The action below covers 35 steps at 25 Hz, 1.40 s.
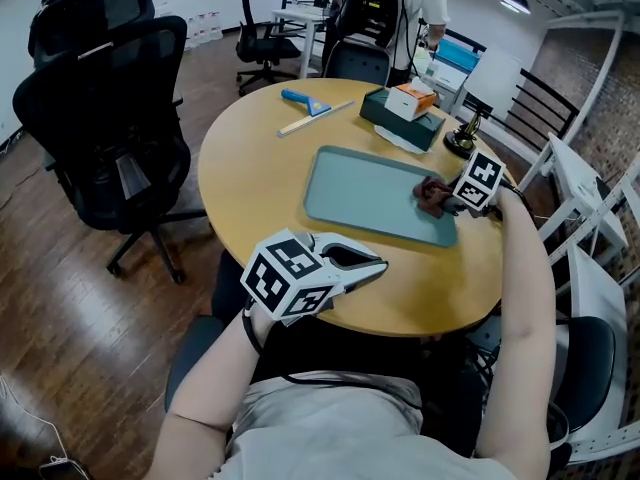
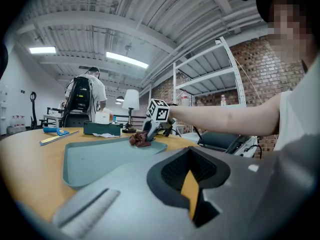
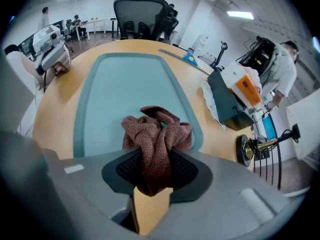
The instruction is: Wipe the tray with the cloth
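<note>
A teal tray [image 1: 360, 193] lies in the middle of the round wooden table [image 1: 250, 168]. At its right end sits a crumpled dark red cloth [image 1: 431, 196], and my right gripper [image 1: 452, 200] is shut on it. In the right gripper view the cloth [image 3: 157, 139] bunches up between the jaws over the tray [image 3: 125, 84]. My left gripper [image 1: 378, 265] hovers at the table's near edge, short of the tray, shut and holding nothing. The left gripper view looks across the tray [image 2: 95, 159] to the cloth [image 2: 141, 139] and the right gripper [image 2: 151, 130].
Behind the tray lie a blue-handled scraper [image 1: 305, 100] and a pale ruler [image 1: 315, 118]. A dark green box [image 1: 400, 120] carries a small orange-and-white carton [image 1: 412, 98]. A lamp base [image 1: 462, 140] stands at the right rim. Black office chairs [image 1: 110, 118] stand at left; a person [image 1: 400, 8] stands beyond.
</note>
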Each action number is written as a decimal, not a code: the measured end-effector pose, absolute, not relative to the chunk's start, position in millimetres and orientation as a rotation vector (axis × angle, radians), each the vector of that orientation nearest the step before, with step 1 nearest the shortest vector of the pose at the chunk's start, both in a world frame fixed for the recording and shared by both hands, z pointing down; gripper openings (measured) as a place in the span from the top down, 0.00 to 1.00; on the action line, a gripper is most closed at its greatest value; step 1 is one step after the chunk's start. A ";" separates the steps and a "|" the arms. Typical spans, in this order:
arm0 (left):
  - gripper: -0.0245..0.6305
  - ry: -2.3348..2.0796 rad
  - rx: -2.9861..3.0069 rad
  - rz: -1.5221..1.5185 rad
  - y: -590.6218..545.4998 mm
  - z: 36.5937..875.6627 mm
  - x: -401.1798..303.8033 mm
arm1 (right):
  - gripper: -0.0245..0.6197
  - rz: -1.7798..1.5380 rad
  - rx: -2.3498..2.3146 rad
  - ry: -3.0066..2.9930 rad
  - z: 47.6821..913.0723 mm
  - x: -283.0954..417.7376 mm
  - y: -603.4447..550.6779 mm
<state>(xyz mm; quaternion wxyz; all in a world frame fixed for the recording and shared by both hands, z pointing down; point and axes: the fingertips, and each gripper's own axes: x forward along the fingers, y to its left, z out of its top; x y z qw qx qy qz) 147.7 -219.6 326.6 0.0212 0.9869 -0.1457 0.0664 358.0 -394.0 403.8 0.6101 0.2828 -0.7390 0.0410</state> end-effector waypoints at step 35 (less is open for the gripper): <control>0.96 -0.463 3.067 0.209 -219.9 323.9 147.7 | 0.76 -0.208 0.494 -1.778 401.8 118.6 -479.7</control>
